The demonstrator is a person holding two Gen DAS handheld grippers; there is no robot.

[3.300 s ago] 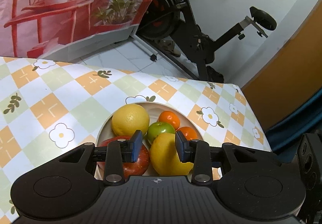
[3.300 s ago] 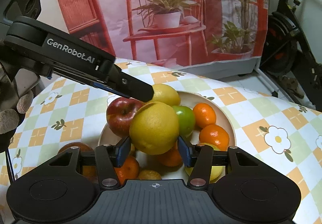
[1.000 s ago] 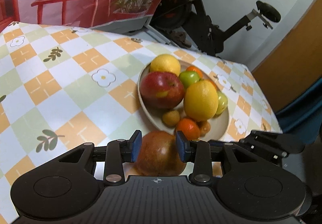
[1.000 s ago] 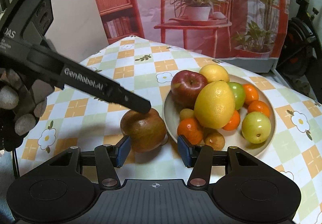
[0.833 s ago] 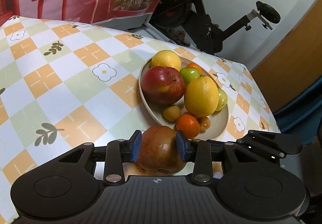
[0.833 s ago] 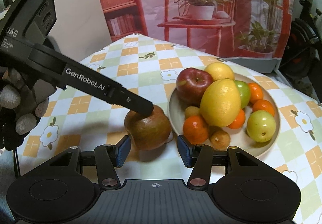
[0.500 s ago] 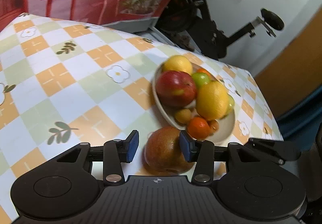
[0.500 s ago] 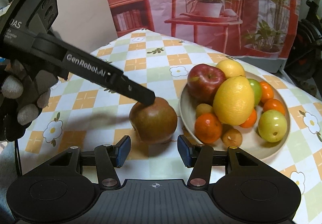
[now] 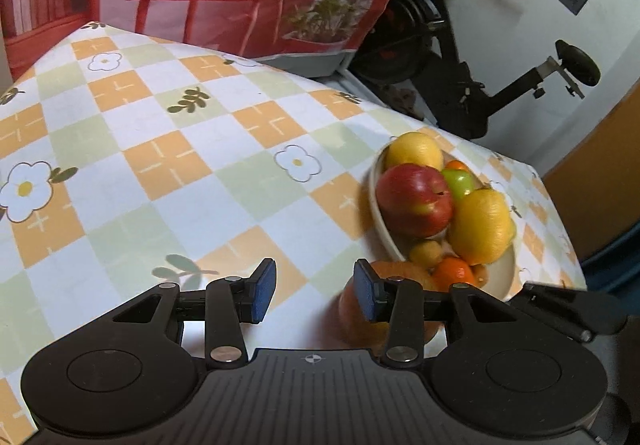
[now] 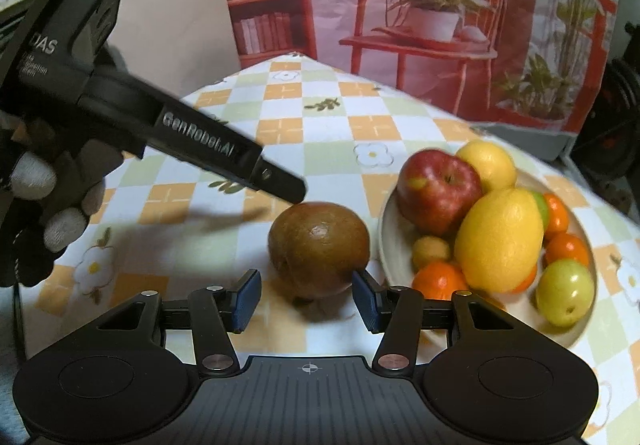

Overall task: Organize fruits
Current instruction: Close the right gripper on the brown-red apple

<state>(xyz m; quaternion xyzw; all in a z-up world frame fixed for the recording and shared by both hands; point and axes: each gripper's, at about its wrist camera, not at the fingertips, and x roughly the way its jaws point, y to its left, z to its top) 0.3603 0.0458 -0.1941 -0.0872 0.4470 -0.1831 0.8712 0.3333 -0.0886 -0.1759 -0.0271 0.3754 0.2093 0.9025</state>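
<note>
A brown round fruit (image 10: 319, 247) sits on the checkered tablecloth just left of a cream plate (image 10: 390, 241) piled with fruit: a red apple (image 10: 438, 191), a large lemon (image 10: 498, 239), small oranges and a green fruit (image 10: 564, 297). My left gripper (image 9: 307, 289) is open and empty, and the brown fruit (image 9: 352, 305) lies behind its right finger. My right gripper (image 10: 306, 299) is open and empty, just in front of the brown fruit. The plate (image 9: 380, 221) shows at the right in the left wrist view.
The checkered flowered tablecloth (image 9: 160, 149) stretches left and back of the plate. A red printed backdrop (image 10: 440, 5) hangs behind the table. An exercise bike (image 9: 480, 65) stands beyond the far table edge. The left gripper's body (image 10: 120, 105) reaches in from the left above the cloth.
My left gripper opened, let go of the brown fruit on the cloth and swung left of it. My right gripper drew back slightly and stays open.
</note>
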